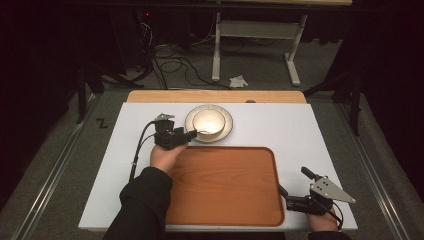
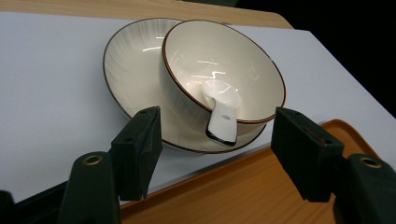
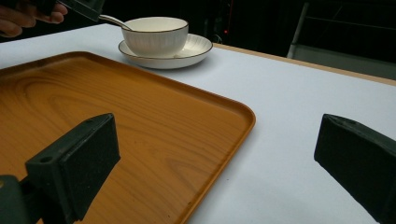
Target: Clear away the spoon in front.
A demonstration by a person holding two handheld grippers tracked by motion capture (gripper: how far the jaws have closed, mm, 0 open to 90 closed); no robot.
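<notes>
Cream ceramic bowl (image 2: 224,74) w/ white spoon (image 2: 221,113) is sitting on its ribbed saucer (image 2: 133,65) at 12 o'clock, off the wooden tray (image 1: 225,185). Left gripper (image 2: 217,140), jaws spread, is nearing the spoon handle; right gripper (image 3: 215,163), also spread, is idling at 4 o'clock. Probably nothing moved yet.

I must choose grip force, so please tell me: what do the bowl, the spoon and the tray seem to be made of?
Bowl: likely glazed ceramic, with glossy cream highlights and a brown rim. Spoon: likely white porcelain, shiny. Tray: wood or wood-look laminate, with visible grain and a satin sheen.
</notes>
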